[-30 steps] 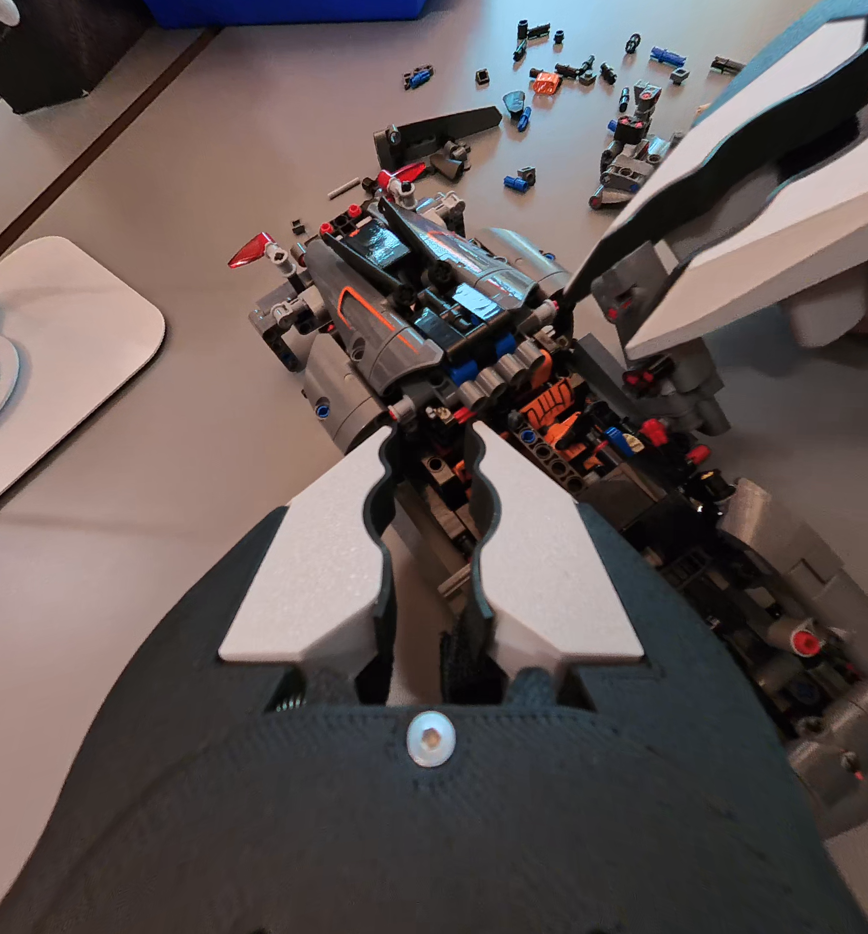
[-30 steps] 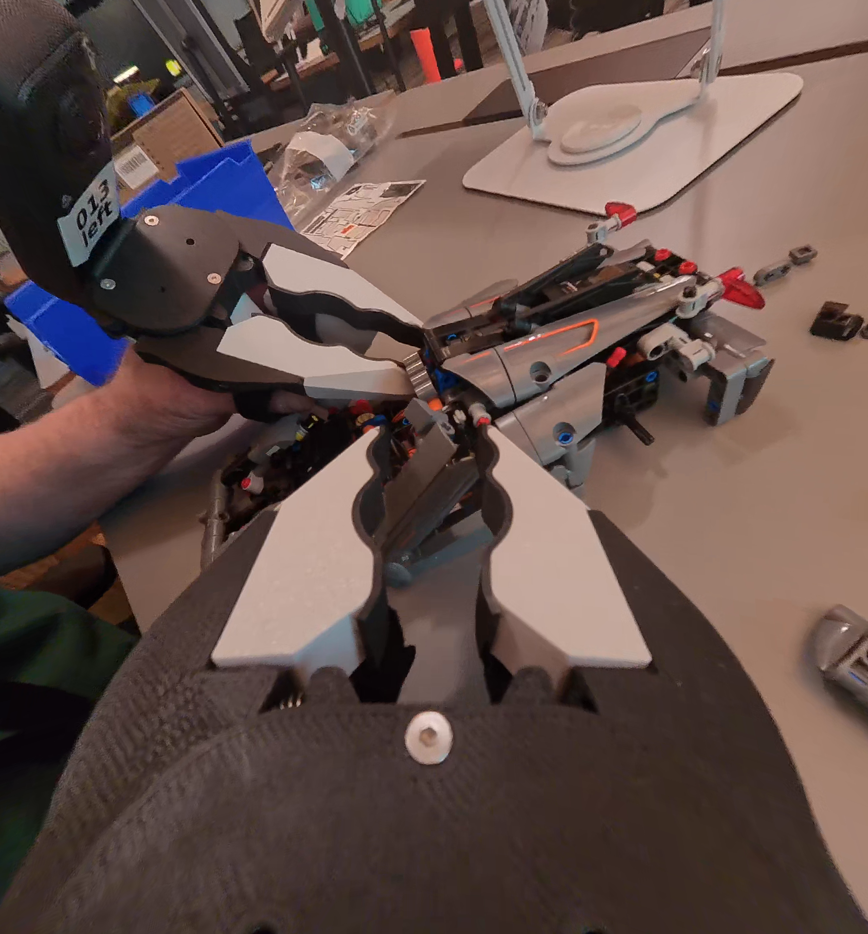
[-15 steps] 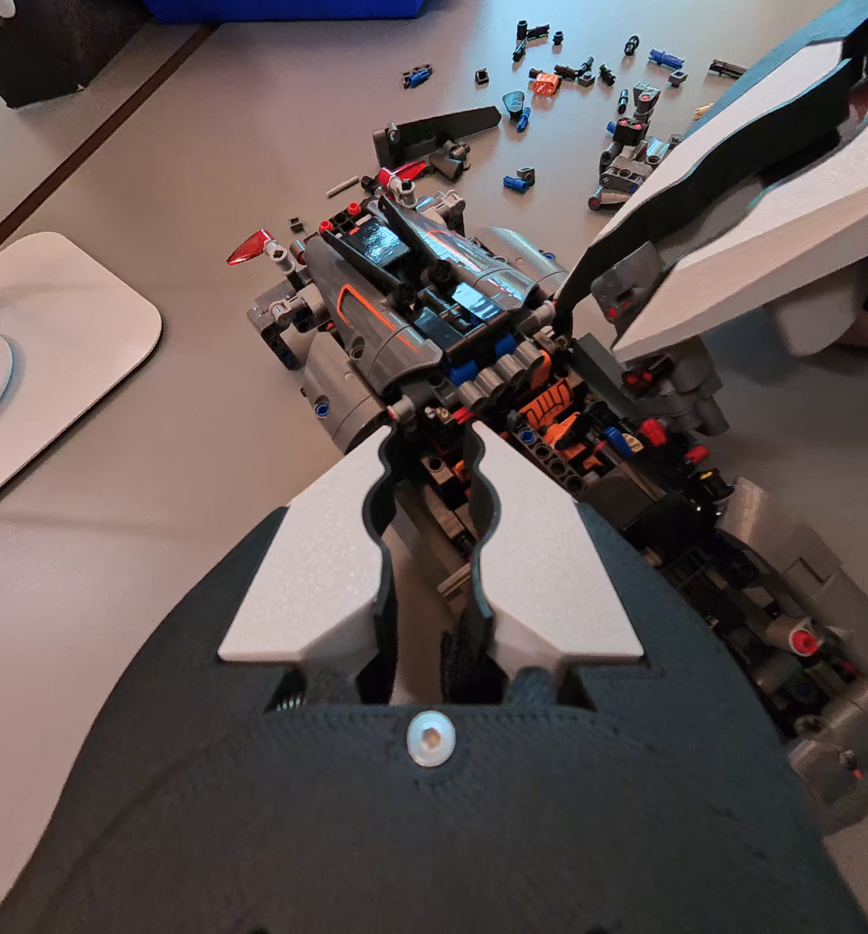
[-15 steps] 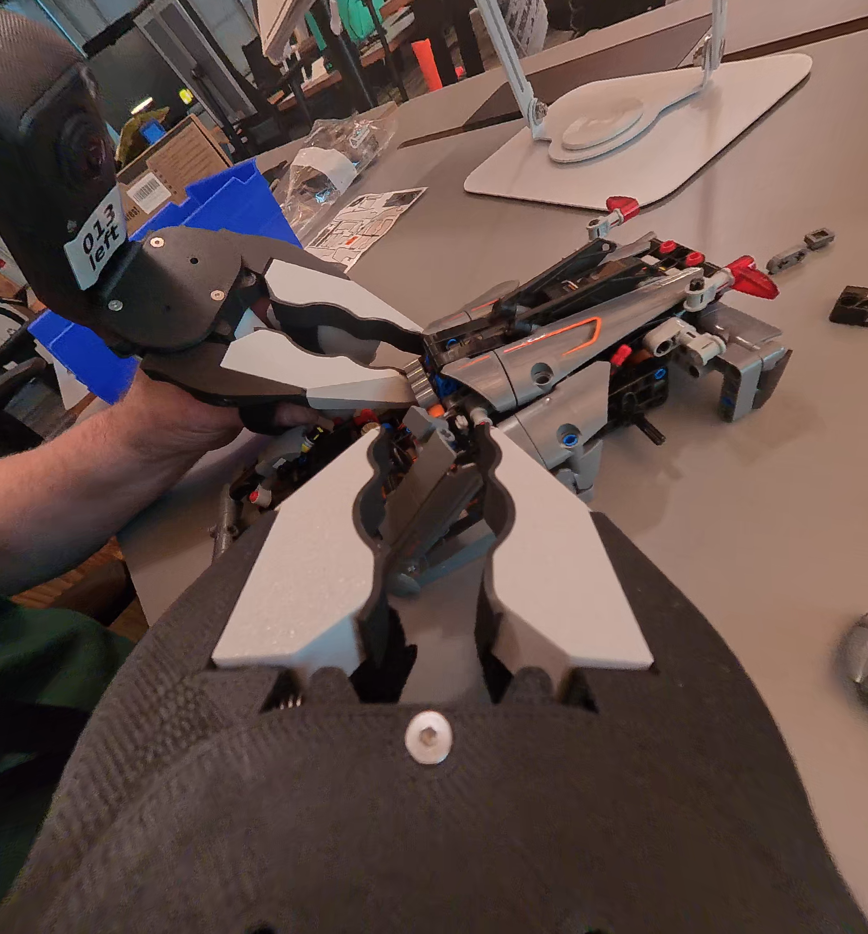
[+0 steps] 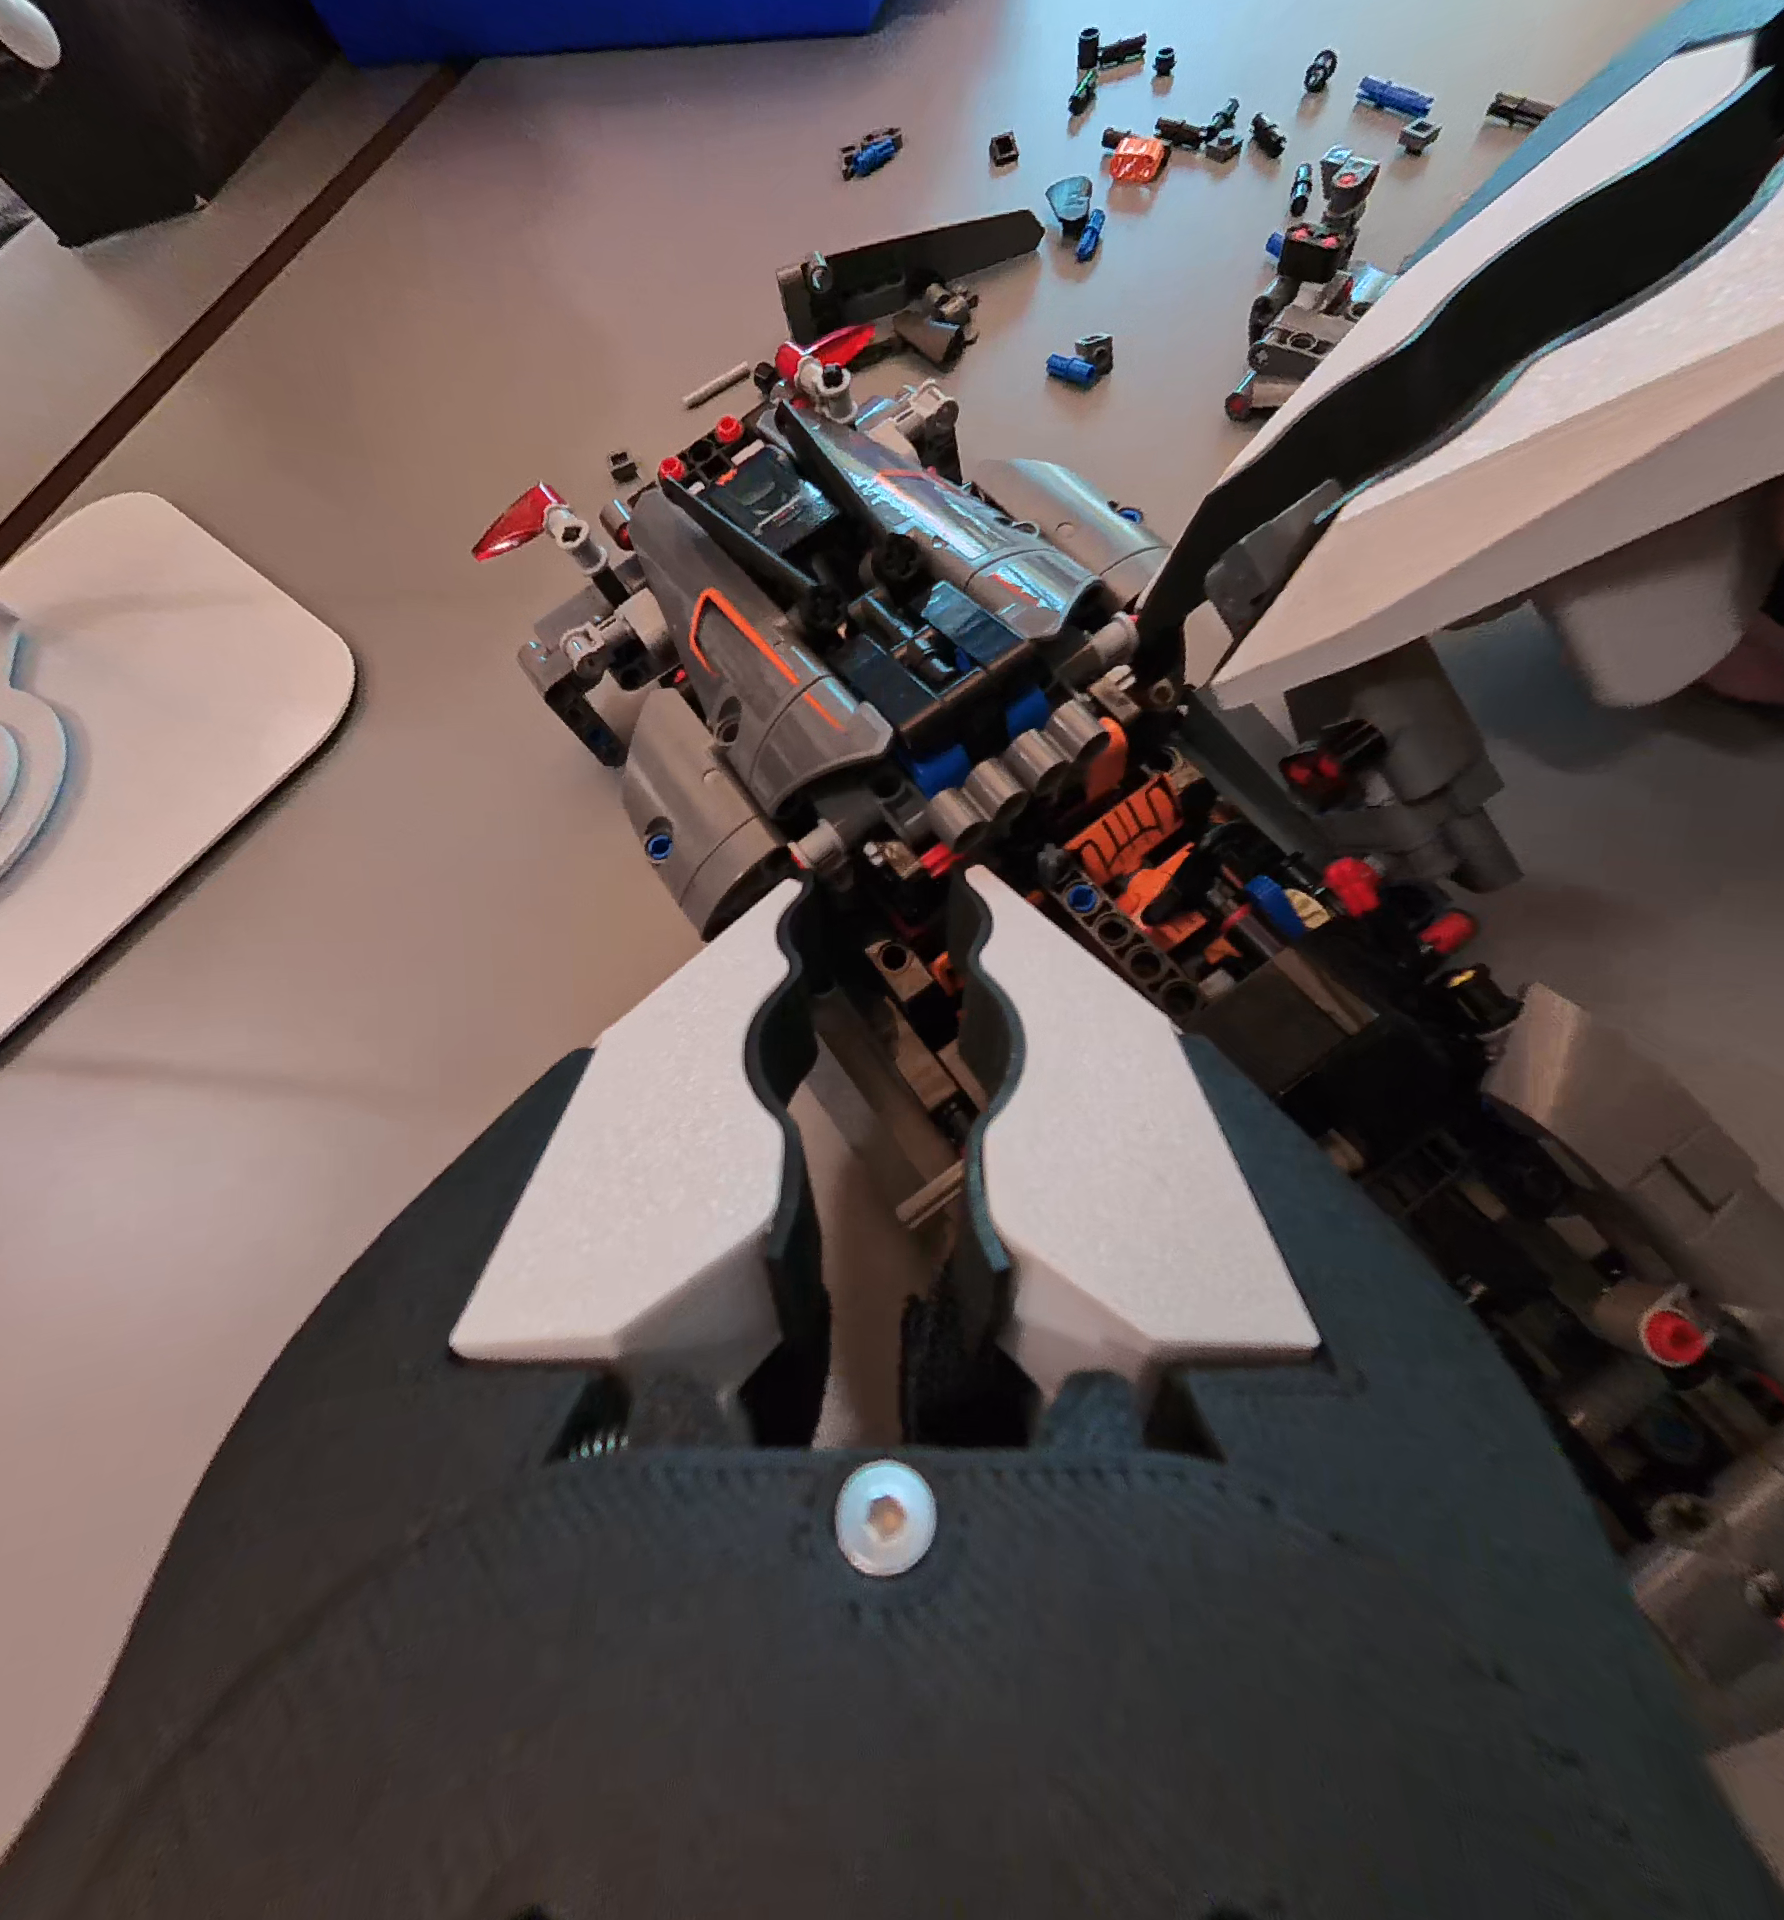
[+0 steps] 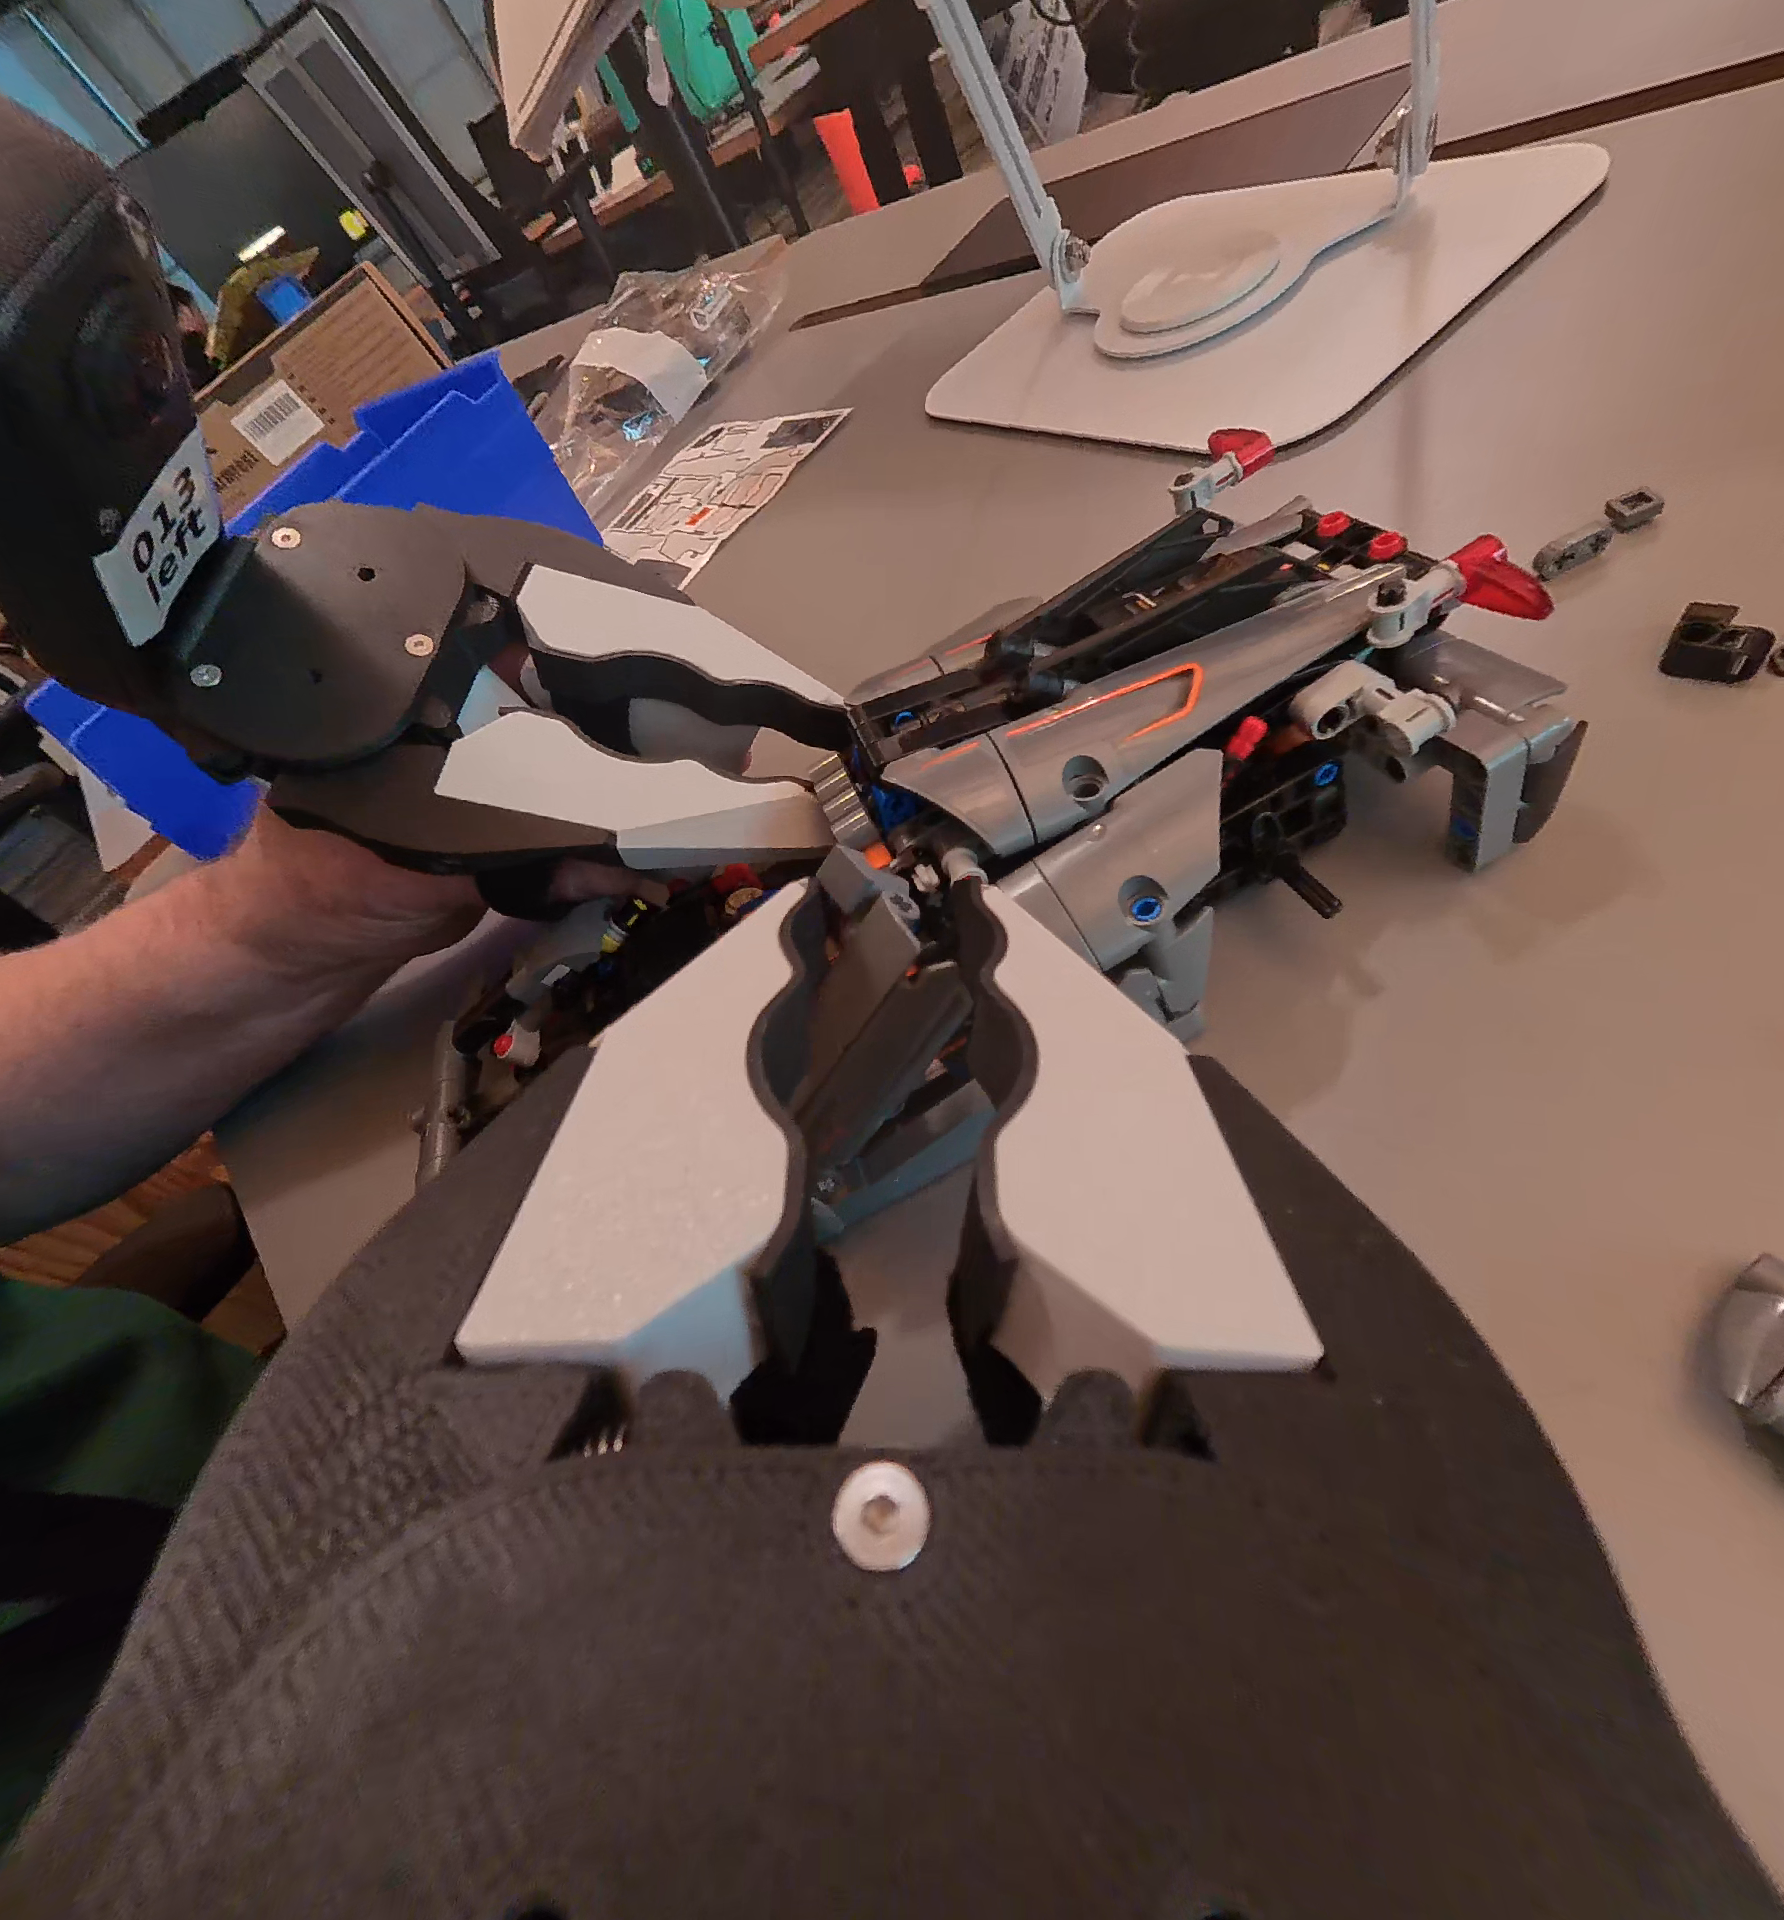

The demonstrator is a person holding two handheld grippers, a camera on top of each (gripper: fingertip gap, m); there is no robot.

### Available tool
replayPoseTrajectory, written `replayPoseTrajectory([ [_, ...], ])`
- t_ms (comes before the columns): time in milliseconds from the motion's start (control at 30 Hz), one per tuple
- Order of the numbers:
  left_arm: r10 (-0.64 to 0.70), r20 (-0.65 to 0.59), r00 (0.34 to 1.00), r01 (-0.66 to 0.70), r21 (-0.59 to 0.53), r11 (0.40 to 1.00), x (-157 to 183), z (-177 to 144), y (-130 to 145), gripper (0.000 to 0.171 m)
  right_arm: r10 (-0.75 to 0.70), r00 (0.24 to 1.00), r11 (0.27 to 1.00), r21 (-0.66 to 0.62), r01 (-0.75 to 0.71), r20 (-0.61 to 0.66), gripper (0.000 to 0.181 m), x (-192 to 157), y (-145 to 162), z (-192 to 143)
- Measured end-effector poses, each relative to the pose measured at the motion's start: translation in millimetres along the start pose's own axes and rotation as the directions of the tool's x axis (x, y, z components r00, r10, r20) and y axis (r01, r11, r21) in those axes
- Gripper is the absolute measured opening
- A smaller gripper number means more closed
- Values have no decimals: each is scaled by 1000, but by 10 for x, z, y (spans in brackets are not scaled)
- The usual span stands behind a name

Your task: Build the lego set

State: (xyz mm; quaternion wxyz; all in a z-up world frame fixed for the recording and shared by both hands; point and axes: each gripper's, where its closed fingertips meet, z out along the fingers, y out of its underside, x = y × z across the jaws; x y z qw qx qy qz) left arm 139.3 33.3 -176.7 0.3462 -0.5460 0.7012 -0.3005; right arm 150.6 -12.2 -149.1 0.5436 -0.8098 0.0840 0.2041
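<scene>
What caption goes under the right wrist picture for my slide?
Two grippers, right gripper and left gripper, close on a half-built grey Lego car.

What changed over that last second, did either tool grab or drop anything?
Hardly anything. The right tool stays clamped on its grey panel against the lego car. The left tool still grips the car's side. Nothing let go; loose pieces unmoved.

White stand base (image 6: pixel 1283 301) on grey table (image 6: pixel 1490 1039); blue bin (image 6: pixel 431 447) behind.
</scene>
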Motion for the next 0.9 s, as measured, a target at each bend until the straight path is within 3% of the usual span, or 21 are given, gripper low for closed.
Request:
replayPoseTrajectory([
  [900, 11, 27, 1000, -11, 6, 1000, -67, 39, 7, 20, -43, 997, 998, -47, 46, 70, 16, 54, -38, 102],
])
